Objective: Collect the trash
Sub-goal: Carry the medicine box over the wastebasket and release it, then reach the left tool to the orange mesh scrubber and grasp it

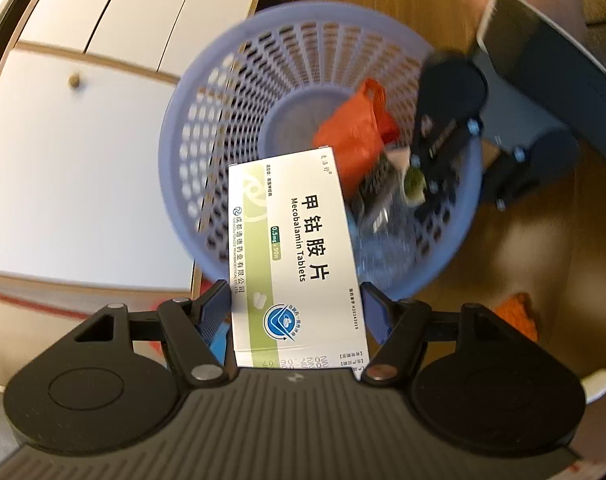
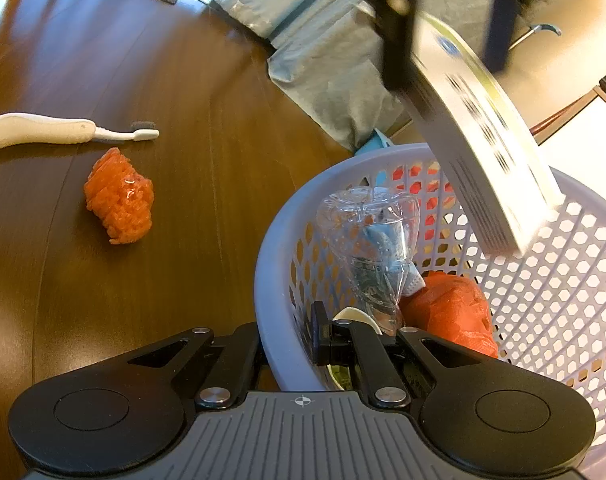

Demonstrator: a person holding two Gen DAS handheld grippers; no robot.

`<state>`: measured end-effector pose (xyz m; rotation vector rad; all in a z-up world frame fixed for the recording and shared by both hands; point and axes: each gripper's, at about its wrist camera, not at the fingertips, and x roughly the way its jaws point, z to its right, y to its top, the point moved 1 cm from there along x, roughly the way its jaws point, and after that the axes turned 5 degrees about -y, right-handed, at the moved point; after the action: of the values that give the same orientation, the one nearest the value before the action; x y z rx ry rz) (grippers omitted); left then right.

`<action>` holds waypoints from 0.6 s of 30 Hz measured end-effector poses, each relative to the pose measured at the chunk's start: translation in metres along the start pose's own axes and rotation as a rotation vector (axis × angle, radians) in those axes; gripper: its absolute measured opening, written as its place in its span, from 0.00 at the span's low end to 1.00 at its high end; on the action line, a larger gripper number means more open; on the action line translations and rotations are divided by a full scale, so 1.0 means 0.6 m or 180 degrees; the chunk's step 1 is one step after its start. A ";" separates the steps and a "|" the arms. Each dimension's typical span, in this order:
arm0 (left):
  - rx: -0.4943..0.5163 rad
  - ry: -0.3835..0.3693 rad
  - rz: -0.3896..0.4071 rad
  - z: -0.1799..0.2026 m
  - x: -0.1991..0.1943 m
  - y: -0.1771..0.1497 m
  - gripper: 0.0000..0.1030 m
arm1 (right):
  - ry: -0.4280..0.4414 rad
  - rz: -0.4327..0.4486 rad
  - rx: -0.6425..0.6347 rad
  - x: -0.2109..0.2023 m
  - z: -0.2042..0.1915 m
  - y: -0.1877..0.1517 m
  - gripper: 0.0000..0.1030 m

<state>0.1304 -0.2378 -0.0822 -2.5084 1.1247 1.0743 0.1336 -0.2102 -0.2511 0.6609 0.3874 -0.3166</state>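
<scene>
- My left gripper (image 1: 295,300) clamps the tablet box (image 1: 293,248), long axis pointing away over the basket (image 1: 175,152)
- My right gripper (image 2: 291,344) seems clamped on the basket's near rim

Lavender perforated basket (image 1: 207,128), white-and-green box (image 1: 299,256), orange bag (image 1: 353,136), seemingly clear bottle (image 2: 369,248).

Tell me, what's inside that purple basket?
Inside the basket: a crumpled clear plastic bottle and an orange bag. The right tool hides whatever lies beneath.
</scene>
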 end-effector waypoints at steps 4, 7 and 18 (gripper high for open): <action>0.0004 -0.0010 0.0143 -0.019 0.027 0.043 0.65 | -0.0003 0.0008 0.0046 0.000 0.005 0.001 0.03; -0.0097 -0.0058 0.0322 -0.037 0.048 0.077 0.71 | -0.0008 0.0017 0.0049 0.000 0.003 -0.001 0.03; -0.0523 0.0053 0.0113 -0.029 0.020 -0.012 0.80 | -0.0035 0.0029 0.0102 -0.003 0.009 -0.002 0.03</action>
<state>0.1502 -0.2471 -0.0788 -2.6352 1.1327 1.2034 0.1328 -0.2141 -0.2472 0.6920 0.3695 -0.3182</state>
